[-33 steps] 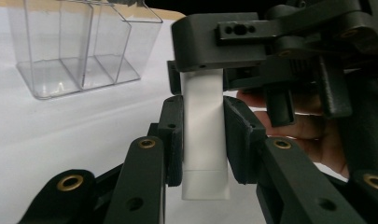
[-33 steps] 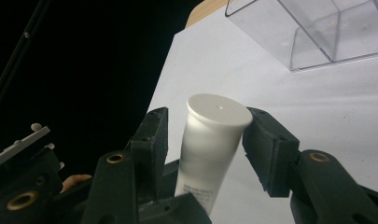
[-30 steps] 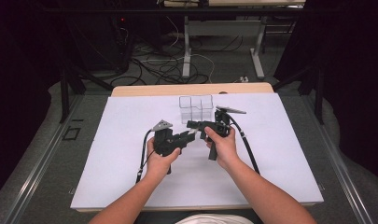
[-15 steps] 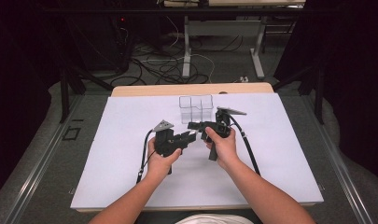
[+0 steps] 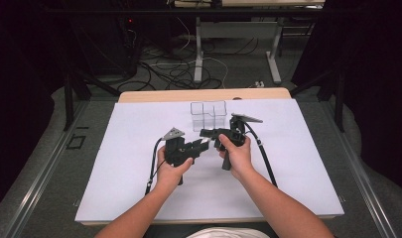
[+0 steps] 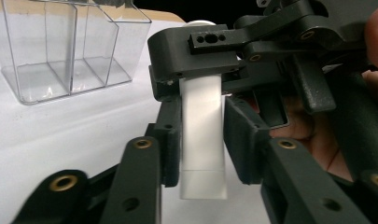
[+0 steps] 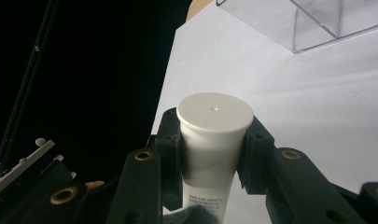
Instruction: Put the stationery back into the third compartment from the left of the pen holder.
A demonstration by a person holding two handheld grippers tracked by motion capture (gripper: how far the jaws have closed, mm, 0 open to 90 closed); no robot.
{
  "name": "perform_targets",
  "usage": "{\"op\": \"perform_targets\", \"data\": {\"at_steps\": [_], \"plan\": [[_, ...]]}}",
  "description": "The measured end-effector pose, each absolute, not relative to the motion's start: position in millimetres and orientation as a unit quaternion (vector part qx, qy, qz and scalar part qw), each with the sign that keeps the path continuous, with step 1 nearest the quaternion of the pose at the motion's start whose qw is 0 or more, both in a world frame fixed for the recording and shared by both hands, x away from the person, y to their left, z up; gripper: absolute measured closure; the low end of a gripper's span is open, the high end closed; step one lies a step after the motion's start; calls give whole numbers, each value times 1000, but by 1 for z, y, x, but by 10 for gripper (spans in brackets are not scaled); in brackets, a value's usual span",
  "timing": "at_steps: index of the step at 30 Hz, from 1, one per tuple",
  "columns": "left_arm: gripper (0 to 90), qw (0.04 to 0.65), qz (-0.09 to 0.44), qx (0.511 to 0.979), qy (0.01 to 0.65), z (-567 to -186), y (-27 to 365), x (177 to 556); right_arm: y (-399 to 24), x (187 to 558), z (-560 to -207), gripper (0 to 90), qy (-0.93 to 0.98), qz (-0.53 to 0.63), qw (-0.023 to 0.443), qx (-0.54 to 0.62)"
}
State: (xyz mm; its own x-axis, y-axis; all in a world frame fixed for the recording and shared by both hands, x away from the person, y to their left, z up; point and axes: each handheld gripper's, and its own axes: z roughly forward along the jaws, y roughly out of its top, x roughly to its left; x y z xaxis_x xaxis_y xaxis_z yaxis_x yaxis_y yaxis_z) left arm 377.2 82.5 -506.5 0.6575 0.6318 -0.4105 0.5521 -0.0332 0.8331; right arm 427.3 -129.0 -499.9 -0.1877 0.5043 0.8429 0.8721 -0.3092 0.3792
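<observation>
A white tube with a flat round cap (image 7: 214, 114) is held between both grippers above the white table sheet (image 5: 139, 129). My right gripper (image 7: 213, 140) is shut on the tube just below its cap. In the left gripper view the tube (image 6: 203, 140) stands upright, and my left gripper (image 6: 201, 137) has a pad against each of its sides. The right gripper (image 6: 214, 46) clamps the tube's upper end there. From above, the left gripper (image 5: 201, 145) and right gripper (image 5: 207, 133) meet nose to nose at mid-table, with a sliver of the tube (image 5: 205, 142) between them.
A clear plastic organizer with upright dividers (image 5: 208, 115) stands just behind the grippers, toward the table's far edge, and is also seen in the gripper views (image 6: 60, 51) (image 7: 317, 18). A cable trails from each gripper across the sheet. Beyond the left table edge all is dark.
</observation>
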Motion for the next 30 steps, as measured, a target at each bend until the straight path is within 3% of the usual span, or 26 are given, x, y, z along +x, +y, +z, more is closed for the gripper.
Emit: {"op": "perform_targets", "data": {"at_steps": [21,30], "plan": [[399,526,88,743,405,-512,82,383,-153,440,-497,660,-552,-533,119,-630],[315,507,120,754,399,-513,83,386,-168,448,-478,660,-564,-532,49,-630]]}}
